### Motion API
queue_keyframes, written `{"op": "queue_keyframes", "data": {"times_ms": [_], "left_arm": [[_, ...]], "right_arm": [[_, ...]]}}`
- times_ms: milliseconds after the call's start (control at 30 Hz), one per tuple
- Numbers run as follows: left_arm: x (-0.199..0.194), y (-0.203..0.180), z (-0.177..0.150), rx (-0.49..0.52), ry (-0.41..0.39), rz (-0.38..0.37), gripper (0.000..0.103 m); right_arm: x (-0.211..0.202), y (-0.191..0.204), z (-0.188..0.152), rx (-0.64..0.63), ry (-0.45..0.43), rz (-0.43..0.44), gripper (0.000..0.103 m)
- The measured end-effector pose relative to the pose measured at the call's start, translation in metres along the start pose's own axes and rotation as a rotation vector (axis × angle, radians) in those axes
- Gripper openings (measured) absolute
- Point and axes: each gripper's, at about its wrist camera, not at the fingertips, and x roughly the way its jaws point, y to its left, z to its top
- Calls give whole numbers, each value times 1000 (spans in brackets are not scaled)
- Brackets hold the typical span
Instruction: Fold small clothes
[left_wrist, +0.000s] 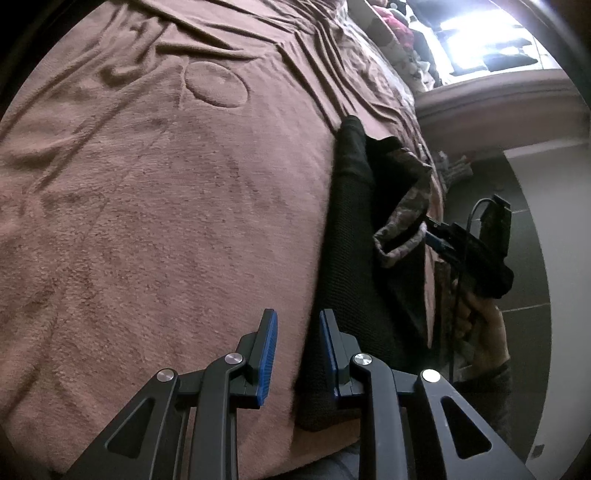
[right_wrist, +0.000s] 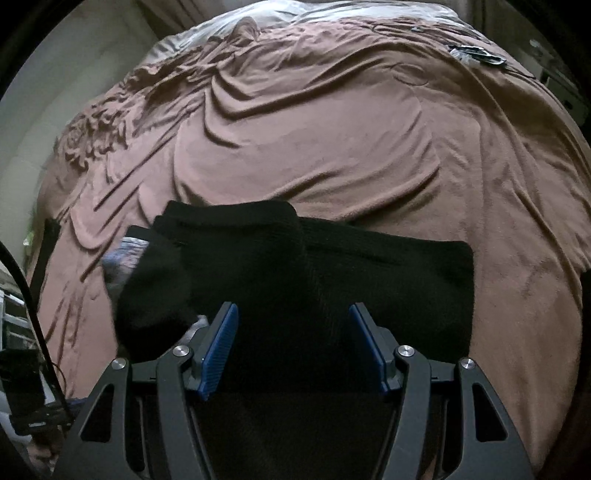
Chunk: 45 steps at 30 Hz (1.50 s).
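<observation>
Bed: a wide bed covered by a rumpled pinkish-brown fleece blanket (left_wrist: 155, 206), seen from both wrist views; ridges of folds run across its far part (right_wrist: 303, 122), and a round embossed mark sits in the pile (left_wrist: 216, 84).
Garment: a black ribbed knit piece of small clothing (right_wrist: 317, 266) lies on the blanket near the bed's edge; in the left wrist view it shows as a long dark strip (left_wrist: 351, 229) running away from the camera.
Garment shape: one part is doubled over on top of the rest, its rounded end drooping on the left side of the right wrist view (right_wrist: 155, 295).
Patterned cloth: a grey-brown mottled fabric piece (left_wrist: 410, 206) sits against the black garment's far side, right at the other tool's tips.
Left tool: the black two-finger tool with blue ribbed pads (left_wrist: 298, 347) has its pads a narrow gap apart, holding nothing; one pad is over the blanket, the other over the edge of the black garment.
Right tool: the matching tool (right_wrist: 293, 347) stands wide, both blue pads spread above the black garment with nothing pinched between them; in the left wrist view it appears small at the bed's edge (left_wrist: 436, 236), gripped by a hand (left_wrist: 480, 325).
Floor: dark grey tiles (left_wrist: 524, 295) beside the bed.
</observation>
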Motion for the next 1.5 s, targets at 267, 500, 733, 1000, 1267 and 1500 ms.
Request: {"op": "queue_keyframes", "data": {"times_ms": [267,500,733,1000,1267,1500], "left_arm": [[1,4,2,-15,3,-10,24],[-2,6,0,-14,-3,-22,24],[-8,10,-3,-15,-5,-48,24],[-8,10,-4,-14,4,-64,24],[-6,9,-2,-15,10,-68,24],[-3,8,-2,-17,8,-68,24]], "right_arm": [[12,6,6,-41,27,14,6],[-21,20,-1,-91,-26,38,3],[-38,41,-11,-128,-45,59,2],[-30,59,-19,-166,-18,92,2],[9,68,-21,-179,52,100,2],[16,73,-21,-174,60,113,2]]}}
